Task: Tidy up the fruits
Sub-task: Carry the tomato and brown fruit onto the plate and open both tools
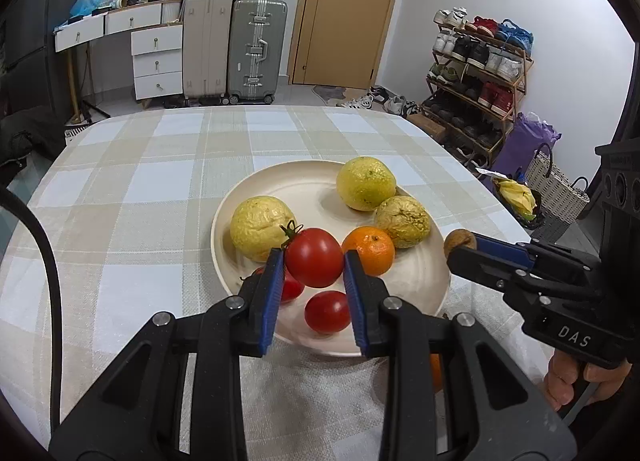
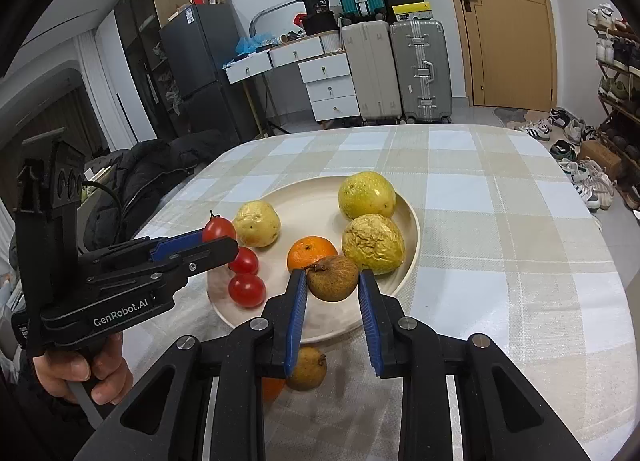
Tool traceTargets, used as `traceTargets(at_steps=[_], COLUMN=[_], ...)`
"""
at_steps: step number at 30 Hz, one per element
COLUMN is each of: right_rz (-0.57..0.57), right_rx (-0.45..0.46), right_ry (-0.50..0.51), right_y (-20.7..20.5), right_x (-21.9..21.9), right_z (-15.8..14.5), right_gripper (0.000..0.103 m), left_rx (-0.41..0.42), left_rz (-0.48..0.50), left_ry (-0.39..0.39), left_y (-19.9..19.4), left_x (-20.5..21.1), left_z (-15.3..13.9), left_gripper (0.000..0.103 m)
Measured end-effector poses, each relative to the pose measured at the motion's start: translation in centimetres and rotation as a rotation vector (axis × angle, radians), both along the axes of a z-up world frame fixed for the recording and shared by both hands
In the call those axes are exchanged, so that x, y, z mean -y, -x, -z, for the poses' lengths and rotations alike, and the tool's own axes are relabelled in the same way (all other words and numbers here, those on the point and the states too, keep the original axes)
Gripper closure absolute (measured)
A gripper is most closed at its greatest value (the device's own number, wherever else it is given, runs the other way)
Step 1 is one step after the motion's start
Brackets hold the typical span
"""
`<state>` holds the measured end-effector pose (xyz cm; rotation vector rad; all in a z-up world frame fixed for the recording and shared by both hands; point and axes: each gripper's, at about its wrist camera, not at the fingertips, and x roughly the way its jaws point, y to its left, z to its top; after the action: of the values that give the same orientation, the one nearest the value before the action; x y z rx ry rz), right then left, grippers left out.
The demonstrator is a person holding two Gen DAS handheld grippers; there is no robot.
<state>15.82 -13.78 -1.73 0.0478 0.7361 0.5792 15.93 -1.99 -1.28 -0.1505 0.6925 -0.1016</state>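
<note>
Left gripper [image 1: 314, 261] clenched on a red tomato [image 1: 314, 263], held above the near-left part of the cream plate [image 1: 240, 197]. Right gripper [image 2: 333, 279] clenched on a small brown fruit [image 2: 333, 278] over the plate's near rim, on the checked tabletop [image 2: 500, 221].

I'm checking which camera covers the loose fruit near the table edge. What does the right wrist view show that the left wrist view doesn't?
Only the right wrist view shows a brown fruit on the cloth lying in front of the plate, and the fridge.

Only the left wrist view shows the woven basket on the floor.

Both show the left gripper shut on a tomato, the right gripper shut on a brown fruit, and the orange on the plate.
</note>
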Motion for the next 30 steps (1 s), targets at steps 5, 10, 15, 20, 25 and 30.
traceTargets(at_steps=[5,10,15,20,25,30], right_rz=[-0.004,-0.008,-0.008,-0.007,0.001,0.010], right_rx=[-0.018,-0.028,-0.037,-0.038,-0.040,-0.035], right_ry=[0.003,0.011,0.021,0.028,0.033,0.037], right_y=[-0.5,-0.8,-0.9,-1.0,-1.1,-0.9], right_x=[-0.4,-0.7,-0.9,-1.0,-0.9,-0.8], right_z=[0.7,1.2,1.6,1.8,1.8,1.7], right_gripper=[0.076,0.076,0.076,0.076,0.075,0.074], left_rx=[-0.010,-0.024,-0.029,-0.033,-0.027,-0.023], left_rz=[0.010,0.025,0.049,0.079,0.091,0.094], left_ry=[-0.004,-0.007,-0.017,-0.039,-0.036,-0.038], left_y=[-0.5,-0.9,-0.9,-0.9,-0.8,-0.8], left_x=[0.4,0.8,1.5,2.4,2.6,2.7], left_z=[0.5,1.2,1.5,1.8,1.8,1.8], left_gripper=[0.076,0.076,0.076,0.076,0.076,0.076])
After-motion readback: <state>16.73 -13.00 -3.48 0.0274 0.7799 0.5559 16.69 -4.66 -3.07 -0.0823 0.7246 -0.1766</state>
